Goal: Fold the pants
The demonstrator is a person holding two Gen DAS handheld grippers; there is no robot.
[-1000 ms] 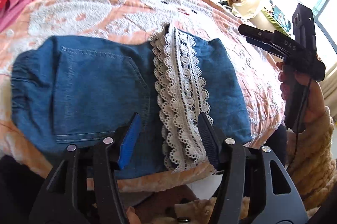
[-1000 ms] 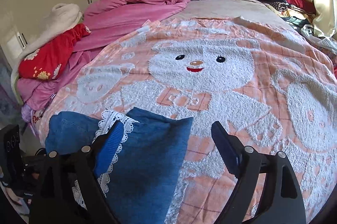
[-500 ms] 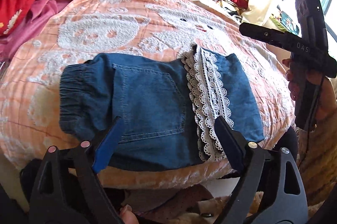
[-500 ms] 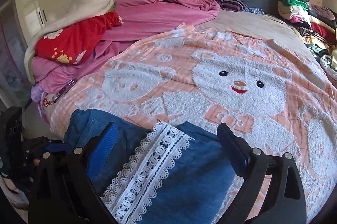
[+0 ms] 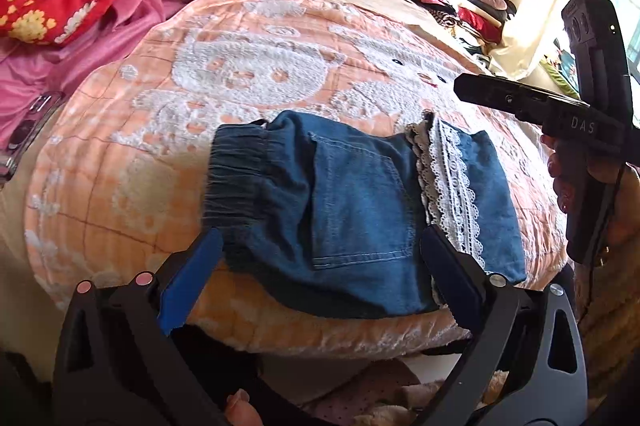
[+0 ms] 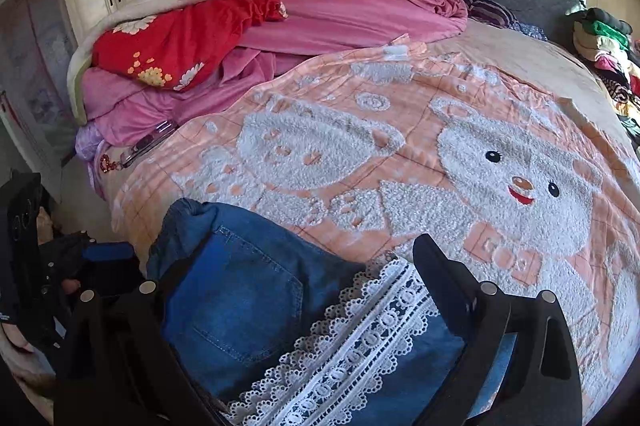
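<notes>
The pants (image 5: pixel 360 214) are being left folded on the blanket (image 5: pixel 248 73) near the bed's edge, lace hem uppermost. Both the left gripper (image 5: pixel 320 266) and right gripper (image 6: pixel 308 286) are being held wide open, empty, probably clear of the denim, seemingly so the fold is undisturbed.

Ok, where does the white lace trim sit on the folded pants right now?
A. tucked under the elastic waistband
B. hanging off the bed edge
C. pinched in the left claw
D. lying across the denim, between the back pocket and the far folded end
D: in the left wrist view the lace trim runs across the folded pants beside the back pocket, and the left claw is open, holding nothing.
</notes>
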